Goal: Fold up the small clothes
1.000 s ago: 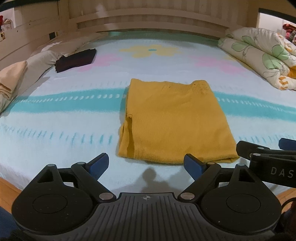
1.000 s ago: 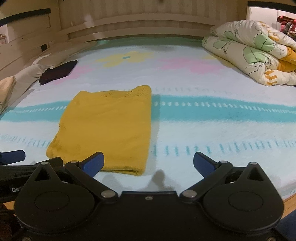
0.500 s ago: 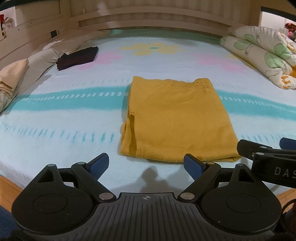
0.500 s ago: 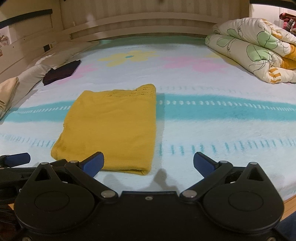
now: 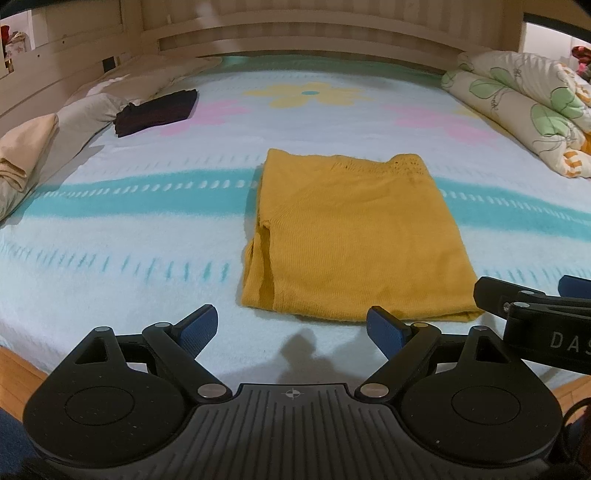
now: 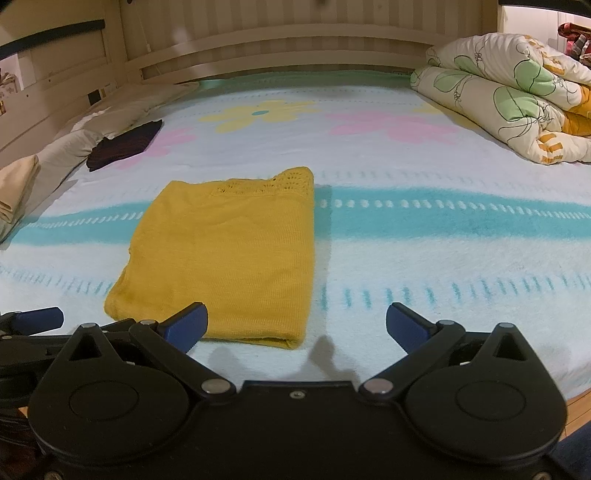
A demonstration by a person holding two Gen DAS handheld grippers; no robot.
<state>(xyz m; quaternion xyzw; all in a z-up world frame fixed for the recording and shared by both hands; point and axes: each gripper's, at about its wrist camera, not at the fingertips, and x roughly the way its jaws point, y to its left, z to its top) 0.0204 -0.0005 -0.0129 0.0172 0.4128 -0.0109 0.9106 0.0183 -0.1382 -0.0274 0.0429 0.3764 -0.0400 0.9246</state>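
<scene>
A yellow knit garment (image 5: pixel 354 236) lies folded into a flat rectangle on the bed, also shown in the right wrist view (image 6: pixel 229 251). My left gripper (image 5: pixel 291 328) is open and empty, hovering just short of the garment's near edge. My right gripper (image 6: pixel 297 325) is open and empty above the near right corner of the garment. The right gripper's fingers show at the right edge of the left wrist view (image 5: pixel 532 299). The left gripper's fingertip shows at the left edge of the right wrist view (image 6: pixel 33 319).
A folded dark garment (image 5: pixel 155 112) lies at the far left of the bed (image 5: pixel 110 236). A rolled floral quilt (image 6: pixel 517 99) sits at the far right. Beige pillows (image 5: pixel 22 151) line the left side. A wooden headboard (image 5: pixel 295 33) stands behind.
Both grippers have pulled back and risen slightly from the garment, so it looks a little farther away. The garment itself has not moved. Both stay open.
</scene>
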